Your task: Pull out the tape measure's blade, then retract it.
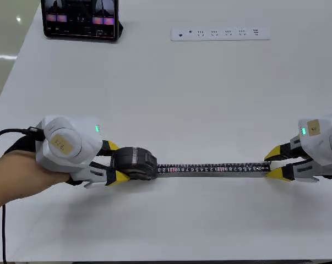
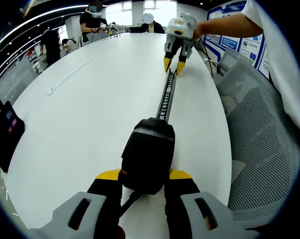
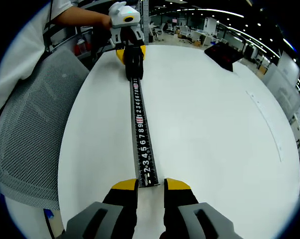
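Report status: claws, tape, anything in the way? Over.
Left claw shut on tape measure. Right claw brackets blade tip, grip unclear. Blade out, flat along table. Nothing blocking it.

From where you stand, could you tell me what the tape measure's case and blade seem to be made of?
The case looks like matte black plastic, perhaps rubber-coated: dull, soft highlights on rounded moulded edges. The blade looks like thin coated metal, dark and glossy with white printed numerals, running stiff and straight; coated plastic cannot be excluded.
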`<act>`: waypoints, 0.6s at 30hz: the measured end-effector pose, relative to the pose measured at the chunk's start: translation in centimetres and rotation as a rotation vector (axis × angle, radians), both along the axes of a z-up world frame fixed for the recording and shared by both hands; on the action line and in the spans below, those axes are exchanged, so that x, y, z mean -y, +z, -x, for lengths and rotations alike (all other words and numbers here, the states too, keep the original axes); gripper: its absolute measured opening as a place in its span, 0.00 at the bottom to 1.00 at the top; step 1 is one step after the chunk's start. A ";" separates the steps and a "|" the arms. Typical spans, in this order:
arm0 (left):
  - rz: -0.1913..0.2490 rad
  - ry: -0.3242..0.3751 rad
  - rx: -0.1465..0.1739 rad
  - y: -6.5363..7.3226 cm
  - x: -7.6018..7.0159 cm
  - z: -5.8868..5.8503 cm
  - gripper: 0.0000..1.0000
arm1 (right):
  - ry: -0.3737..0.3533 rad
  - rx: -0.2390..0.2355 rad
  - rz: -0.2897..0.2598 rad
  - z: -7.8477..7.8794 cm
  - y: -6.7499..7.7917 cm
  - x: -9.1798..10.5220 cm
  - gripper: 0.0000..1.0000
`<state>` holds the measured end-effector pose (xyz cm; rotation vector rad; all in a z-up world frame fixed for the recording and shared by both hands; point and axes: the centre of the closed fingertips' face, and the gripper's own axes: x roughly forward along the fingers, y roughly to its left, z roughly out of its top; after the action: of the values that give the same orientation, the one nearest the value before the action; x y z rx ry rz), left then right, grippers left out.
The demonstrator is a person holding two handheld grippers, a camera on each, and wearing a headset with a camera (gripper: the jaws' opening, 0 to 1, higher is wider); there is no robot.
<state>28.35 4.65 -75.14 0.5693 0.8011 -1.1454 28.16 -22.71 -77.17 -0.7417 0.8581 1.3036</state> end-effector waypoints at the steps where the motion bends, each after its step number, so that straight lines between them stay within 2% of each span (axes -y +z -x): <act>1: -0.002 0.000 0.000 0.0 0.0 0.0 0.28 | -0.009 -0.004 -0.003 0.0 0.0 0.0 0.20; 4: 0.000 0.005 -0.002 0.0 0.0 0.0 0.33 | -0.024 -0.015 -0.012 0.1 0.2 -0.2 0.24; 14: 0.021 0.021 0.001 0.6 0.1 -0.2 0.34 | -0.041 -0.032 -0.039 0.3 0.5 -0.8 0.27; 18: 0.033 0.053 -0.013 0.8 -0.2 -0.3 0.39 | -0.112 -0.097 -0.103 0.6 1.2 -1.7 0.34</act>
<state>28.65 4.88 -74.30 0.5111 0.8029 -1.1121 27.53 -21.02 -76.01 -0.5457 0.8901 1.2814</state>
